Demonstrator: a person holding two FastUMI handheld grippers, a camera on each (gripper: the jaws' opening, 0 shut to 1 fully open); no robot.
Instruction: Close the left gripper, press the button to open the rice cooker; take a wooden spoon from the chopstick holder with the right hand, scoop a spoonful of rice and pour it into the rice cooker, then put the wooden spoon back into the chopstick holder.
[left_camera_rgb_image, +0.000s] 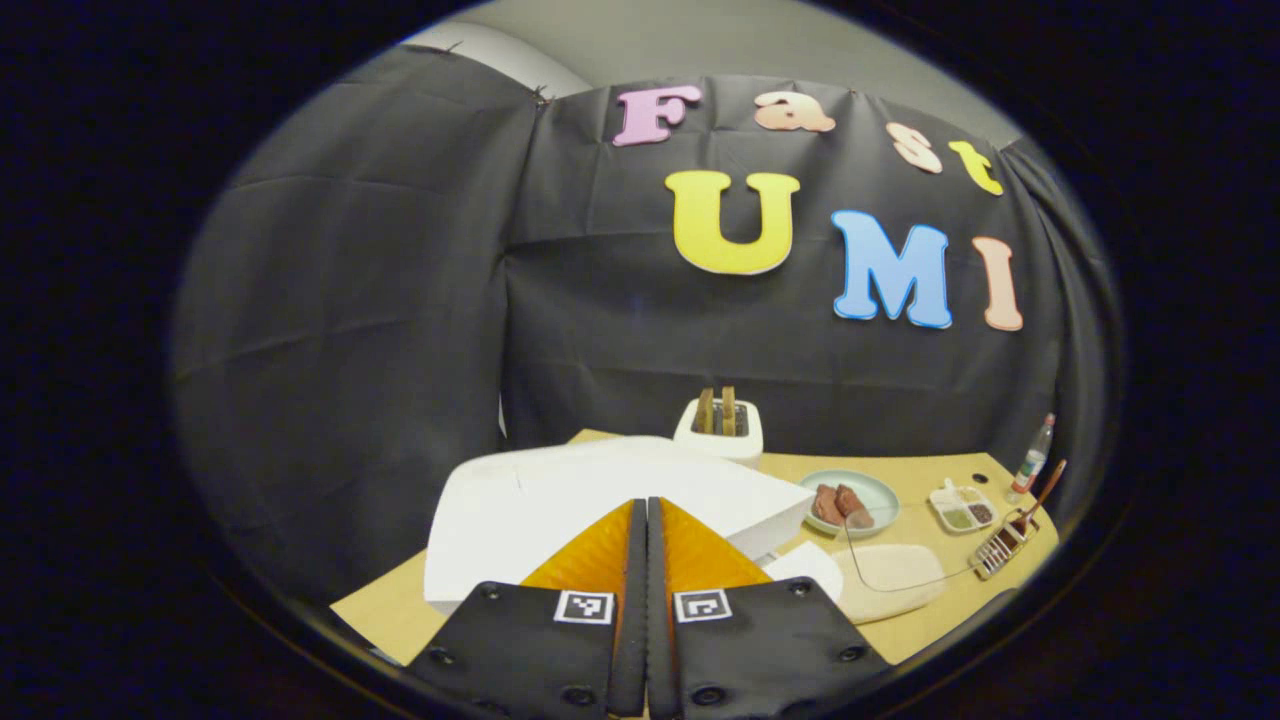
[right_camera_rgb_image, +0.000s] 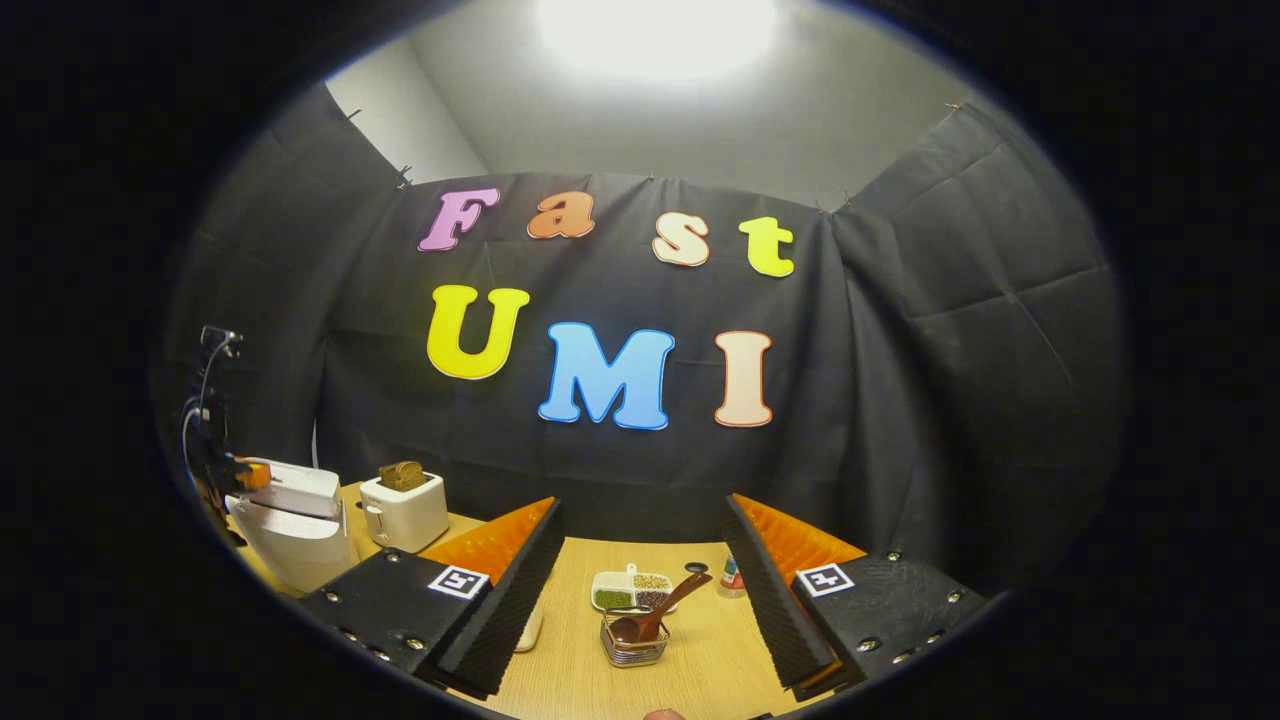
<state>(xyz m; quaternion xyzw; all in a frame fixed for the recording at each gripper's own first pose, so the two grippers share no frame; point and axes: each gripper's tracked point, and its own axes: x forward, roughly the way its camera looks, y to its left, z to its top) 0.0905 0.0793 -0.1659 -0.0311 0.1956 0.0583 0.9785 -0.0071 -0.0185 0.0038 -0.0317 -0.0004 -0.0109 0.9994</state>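
Two views, left to right. Left gripper view: left gripper (left_camera_rgb_image: 646, 520), fingers pressed together, points over the smooth white rice cooker (left_camera_rgb_image: 560, 500), lid down; toaster (left_camera_rgb_image: 722, 425) behind, plate (left_camera_rgb_image: 880, 492) and wire holder (left_camera_rgb_image: 1003, 548) far right. Right gripper view: cooker (right_camera_rgb_image: 290, 525) sits far left; right gripper (right_camera_rgb_image: 640, 560) is spread wide above the wooden table (right_camera_rgb_image: 700, 660), brown wooden spoon (right_camera_rgb_image: 655, 610) leaning in the wire holder (right_camera_rgb_image: 634, 645) between its fingers

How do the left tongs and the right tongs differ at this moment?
The left tongs are shut, fingers together; the right tongs stand wide open. The left tongs point over the white rice cooker; the right tongs frame the wooden spoon in its chopstick holder. Both hold nothing.
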